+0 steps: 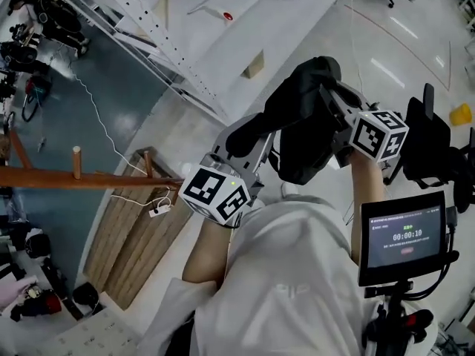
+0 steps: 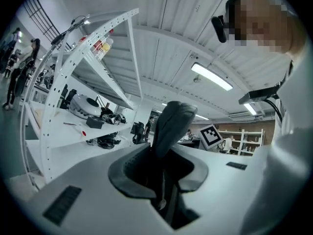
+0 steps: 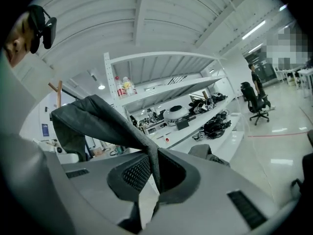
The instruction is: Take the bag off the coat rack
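The black bag hangs in the air in front of me, away from the wooden coat rack, whose pole and pegs lie at the left. My left gripper is shut on a dark strap of the bag, which stands up between its jaws. From the other side my right gripper is shut on a fold of the bag's grey fabric, pinched between its pads. A tip of the rack shows behind the bag in the right gripper view.
White shelving runs across the top of the head view. A wooden board and a white power strip lie on the floor under the rack. A timer screen stands at my right. An office chair is farther off.
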